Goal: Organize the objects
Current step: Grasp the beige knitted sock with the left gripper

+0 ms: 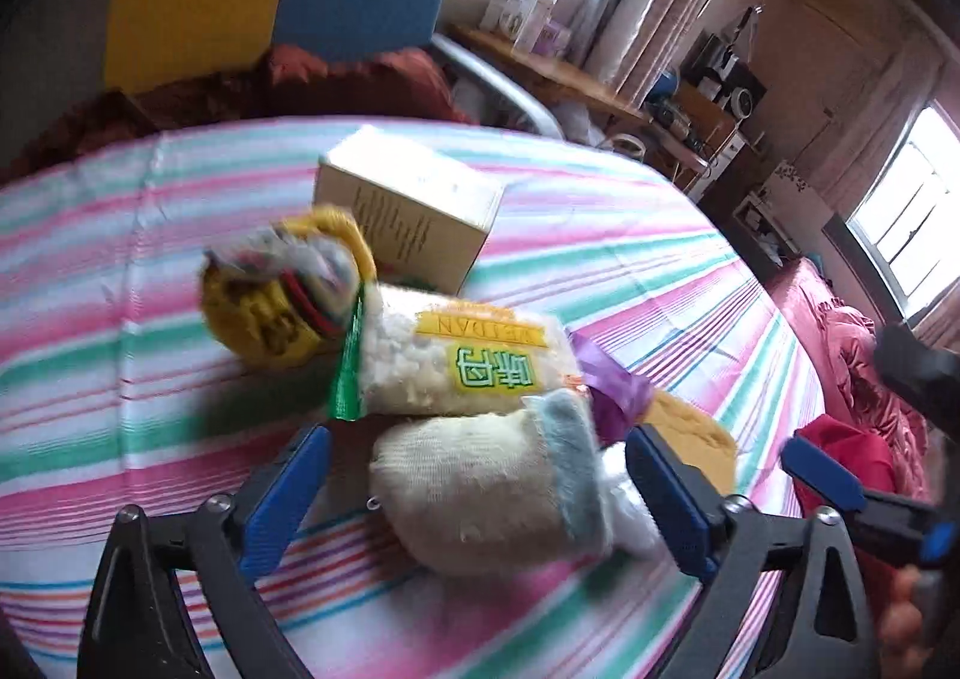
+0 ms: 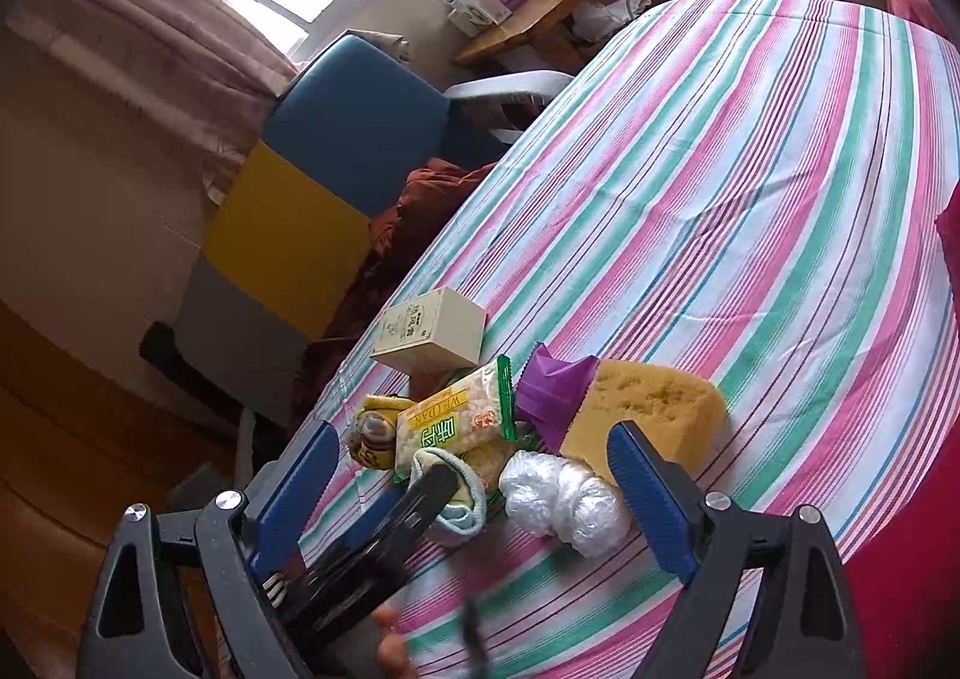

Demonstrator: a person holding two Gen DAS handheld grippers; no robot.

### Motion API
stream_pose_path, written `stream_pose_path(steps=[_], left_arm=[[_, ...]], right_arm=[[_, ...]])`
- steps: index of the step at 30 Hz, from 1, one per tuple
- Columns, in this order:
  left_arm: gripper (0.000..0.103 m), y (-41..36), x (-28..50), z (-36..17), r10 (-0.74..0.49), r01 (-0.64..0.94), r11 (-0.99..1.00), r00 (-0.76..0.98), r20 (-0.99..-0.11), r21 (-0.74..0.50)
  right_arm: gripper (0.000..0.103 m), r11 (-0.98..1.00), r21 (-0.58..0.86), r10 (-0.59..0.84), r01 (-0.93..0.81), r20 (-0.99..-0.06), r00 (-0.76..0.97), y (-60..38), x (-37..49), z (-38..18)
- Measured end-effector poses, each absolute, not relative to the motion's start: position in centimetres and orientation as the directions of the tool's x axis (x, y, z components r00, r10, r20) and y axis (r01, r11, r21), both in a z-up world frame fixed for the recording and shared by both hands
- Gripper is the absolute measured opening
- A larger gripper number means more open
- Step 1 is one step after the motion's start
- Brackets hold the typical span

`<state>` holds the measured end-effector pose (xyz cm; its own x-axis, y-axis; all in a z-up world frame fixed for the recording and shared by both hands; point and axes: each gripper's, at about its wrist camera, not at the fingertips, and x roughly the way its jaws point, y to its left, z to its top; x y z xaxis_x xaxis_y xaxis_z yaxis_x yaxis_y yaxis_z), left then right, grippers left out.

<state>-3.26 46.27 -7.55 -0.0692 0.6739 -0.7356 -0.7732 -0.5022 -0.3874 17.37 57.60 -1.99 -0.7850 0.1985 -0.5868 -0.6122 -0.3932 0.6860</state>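
Snack packet (image 1: 456, 361) lies mid-pile on the striped bedsheet (image 1: 120, 235): clear film, pale puffed pieces inside, green end seal, yellow band reading "WEIDAN" above large Chinese characters on a green-yellow label; the print reads upside down in the left wrist view. Cream carton (image 1: 414, 211) sits just behind it, one side covered in small printed lines too fine to read; the right wrist view shows a small emblem and a column of characters on another face, also illegible. Yellow rolled sock (image 1: 282, 301) with grey and red bands touches the packet's sealed end. Cream sock roll (image 1: 486, 481) with a pale blue cuff lies in front of the packet, between the blue pads of the left gripper (image 1: 480, 475), whose fingers are spread wide to either side of it, not closed on it. Purple wrapper (image 2: 549, 385) overlaps the yellow sponge (image 2: 648, 409); a crumpled clear plastic bag (image 2: 564, 499) rests just in front of the sponge. Right gripper (image 2: 474, 481) hangs open over the pile's near side, holding nothing. The pile sits close to the sheet's edge nearest the blue-and-yellow headboard (image 2: 312, 168). In the right wrist view a broad stretch of sheet lies bare beyond the sponge, out to the far edge of the bed.
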Motion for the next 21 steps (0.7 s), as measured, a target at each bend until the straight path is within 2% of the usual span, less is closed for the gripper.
stream_pose_path(steps=[1,9,17,21], left_arm=[[0.074,46.4,-3.4,-8.0,0.672,-0.769,-0.499,-0.050,-0.739,-0.401],[0.071,40.8,-2.0,-8.3,0.727,-0.766,-0.464,-0.042,-0.685,-0.445],[0.072,33.4,1.3,-8.0,0.736,-0.799,-0.470,-0.121,-0.666,-0.374],[0.072,32.1,1.9,-8.1,0.743,-0.813,-0.464,-0.141,-0.654,-0.351]], right_arm=[[0.093,-0.396,0.681,0.200,-0.616,-0.591,-0.782,57.6,17.3,-2.0],[0.093,-0.389,0.671,0.199,-0.631,-0.608,-0.769,57.5,17.2,-2.1],[0.093,-0.397,0.648,0.169,-0.650,-0.645,-0.745,57.4,16.6,-2.4],[0.093,-0.450,0.586,0.115,-0.674,-0.710,-0.695,56.9,14.9,-2.8]])
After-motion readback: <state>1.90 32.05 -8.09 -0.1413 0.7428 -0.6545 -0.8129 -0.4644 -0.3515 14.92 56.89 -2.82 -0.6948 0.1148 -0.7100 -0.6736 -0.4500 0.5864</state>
